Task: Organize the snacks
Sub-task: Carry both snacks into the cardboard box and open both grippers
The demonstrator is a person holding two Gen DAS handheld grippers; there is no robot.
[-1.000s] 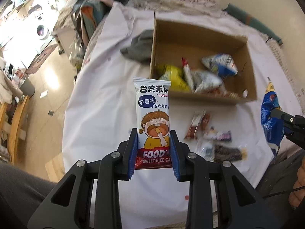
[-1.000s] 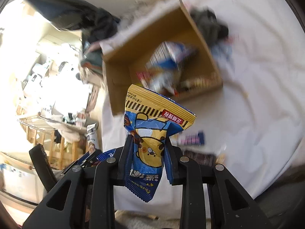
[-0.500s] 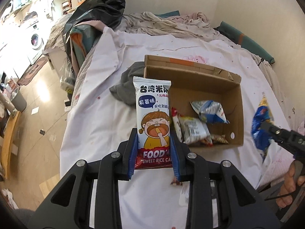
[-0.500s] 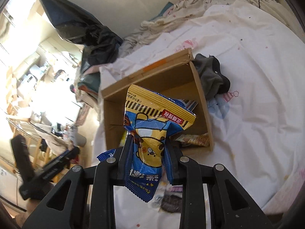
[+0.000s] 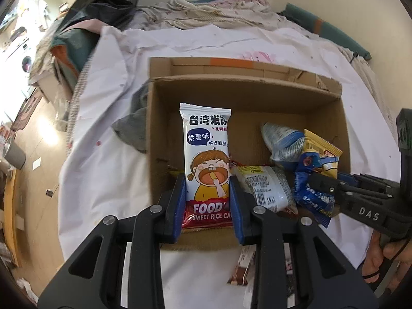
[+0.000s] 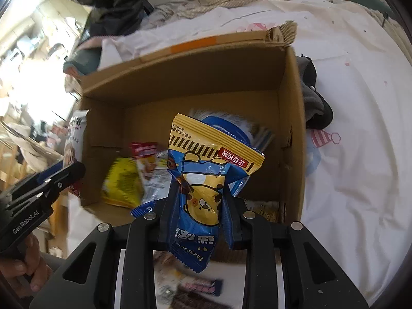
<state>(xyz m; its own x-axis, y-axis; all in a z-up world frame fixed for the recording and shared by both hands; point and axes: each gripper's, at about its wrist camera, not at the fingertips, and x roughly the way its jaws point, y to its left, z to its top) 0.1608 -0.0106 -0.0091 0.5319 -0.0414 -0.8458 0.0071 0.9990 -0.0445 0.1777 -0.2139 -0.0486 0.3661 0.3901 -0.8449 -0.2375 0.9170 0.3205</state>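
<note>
In the left wrist view, the left tongs (image 5: 207,200) were closed on the lower part of a rice cake packet (image 5: 207,159), a flat white wrapper printed with a cartoon child, held upright over the near left part of the open cardboard box (image 5: 247,97). The packet looked light and fairly stiff along its length, its glossy film likely slippery; a grip across the sealed lower end seemed the safest. Inside the box lay a pale crinkled packet (image 5: 265,188) and a bluish-white bag (image 5: 280,141). The box sat on a bed under a white sheet (image 5: 103,134). A brown bar (image 5: 243,267) lay on the sheet outside the near wall.

In the right wrist view, the right tongs (image 6: 203,200) pinched a blue and yellow snack bag (image 6: 206,177) at its crumpled middle, over the box's right half. Its film looked soft and puffy, so the contents were probably fragile and the bag could slide. A yellow packet (image 6: 121,185) lay on the box floor, and dark grey cloth (image 6: 314,95) lay against the outside wall.
</note>
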